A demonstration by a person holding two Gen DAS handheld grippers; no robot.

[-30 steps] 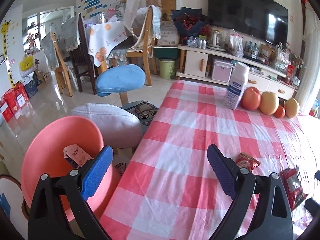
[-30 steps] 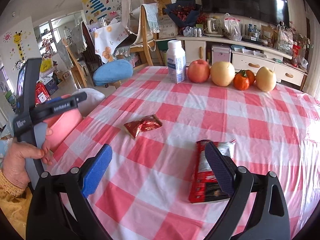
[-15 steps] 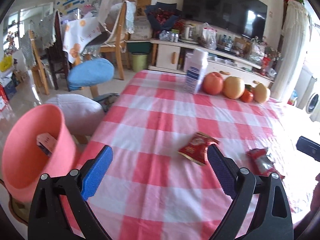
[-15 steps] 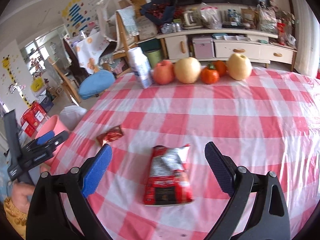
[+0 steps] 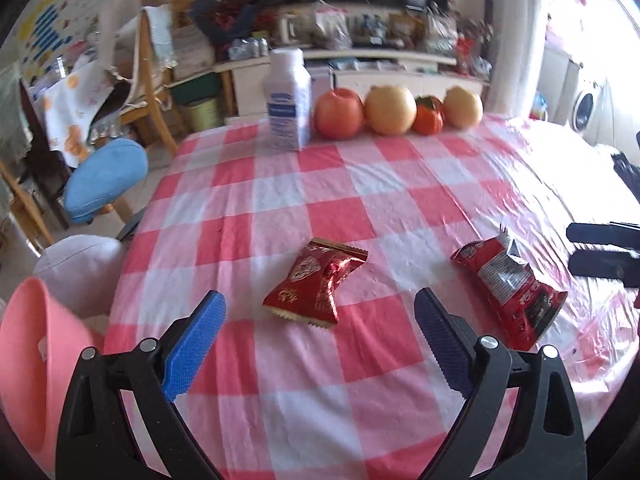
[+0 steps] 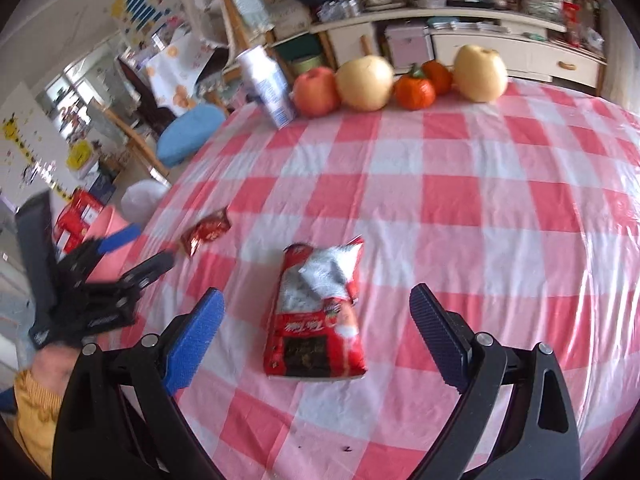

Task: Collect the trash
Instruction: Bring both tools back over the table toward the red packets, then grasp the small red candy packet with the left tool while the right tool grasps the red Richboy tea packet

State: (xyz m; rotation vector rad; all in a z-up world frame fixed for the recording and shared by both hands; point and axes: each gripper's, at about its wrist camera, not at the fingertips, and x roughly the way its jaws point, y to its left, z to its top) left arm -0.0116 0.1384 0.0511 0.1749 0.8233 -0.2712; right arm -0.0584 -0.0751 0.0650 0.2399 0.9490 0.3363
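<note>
Since the earlier frames, both grippers have swung away from the pink bin (image 5: pixel 36 364) toward the middle of the checked tablecloth (image 5: pixel 400 184), so each now faces a piece of trash. Left gripper (image 5: pixel 320 320): jaws spread wide and empty, with the small red candy wrapper (image 5: pixel 318 282) lying flat on the cloth just ahead, between the lines of its two fingers — an alignment that suits a straight approach. Right gripper (image 6: pixel 316 320): likewise wide open and holding nothing, centred on the larger red snack bag (image 6: pixel 320 312), which lies lengthwise with its torn silver mouth pointing away; closing across the bag's short width appears the likely intent. Bin: off the table's left edge, below cloth level, apparently placed so that trash can be dropped in from the table side. Milk carton (image 5: pixel 288 100) and row of fruit (image 5: pixel 384 110): upright at the far edge, well apart from the wrappers — probably not trash. Neither piece has yet been gripped.
</note>
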